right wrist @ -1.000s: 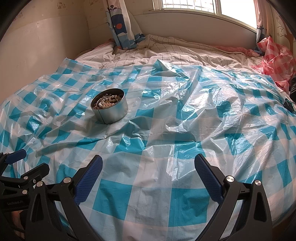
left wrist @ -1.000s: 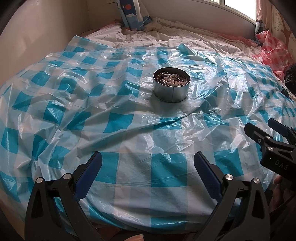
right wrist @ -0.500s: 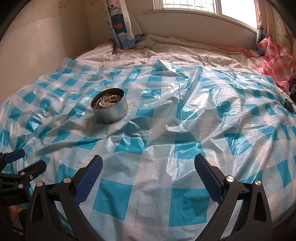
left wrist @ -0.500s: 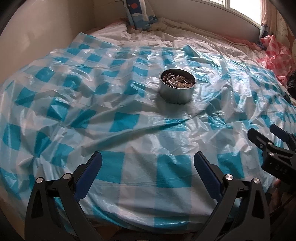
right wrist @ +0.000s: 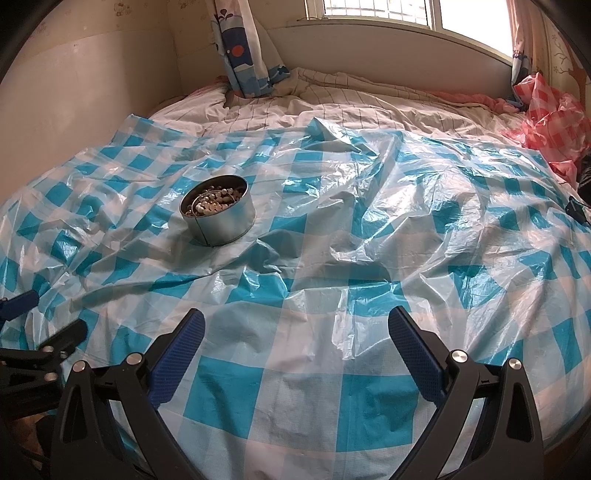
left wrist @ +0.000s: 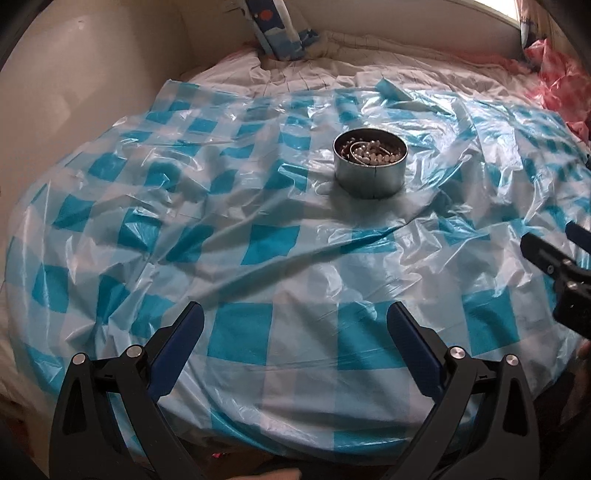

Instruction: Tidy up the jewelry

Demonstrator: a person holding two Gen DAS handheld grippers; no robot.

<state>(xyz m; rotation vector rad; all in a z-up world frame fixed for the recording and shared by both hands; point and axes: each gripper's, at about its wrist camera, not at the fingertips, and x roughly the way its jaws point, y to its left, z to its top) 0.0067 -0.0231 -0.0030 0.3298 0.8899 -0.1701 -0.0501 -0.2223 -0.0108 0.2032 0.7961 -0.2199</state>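
A round metal tin (left wrist: 370, 165) (right wrist: 218, 211) stands on a blue-and-white checked plastic sheet (left wrist: 266, 243) (right wrist: 369, 236) spread over a bed. Pearl beads and other jewelry (left wrist: 371, 153) (right wrist: 214, 201) lie piled inside it. My left gripper (left wrist: 295, 343) is open near the sheet's front edge, well short of the tin, with nothing between its fingers. My right gripper (right wrist: 295, 343) is also open and empty, to the right of and nearer than the tin. Each gripper shows at the edge of the other's view: the right gripper (left wrist: 561, 258) and the left gripper (right wrist: 40, 328).
A striped beige bedsheet (right wrist: 369, 99) lies behind the plastic sheet. A patterned curtain (right wrist: 240, 48) hangs at the back beside a window (right wrist: 376, 11). A crumpled red checked plastic sheet (right wrist: 550, 122) sits at the far right. A wall (right wrist: 92, 81) bounds the left side.
The left gripper has drawn back and turned left, so the tin sits farther right and smaller in its view. The right gripper has barely moved. Both stay open.
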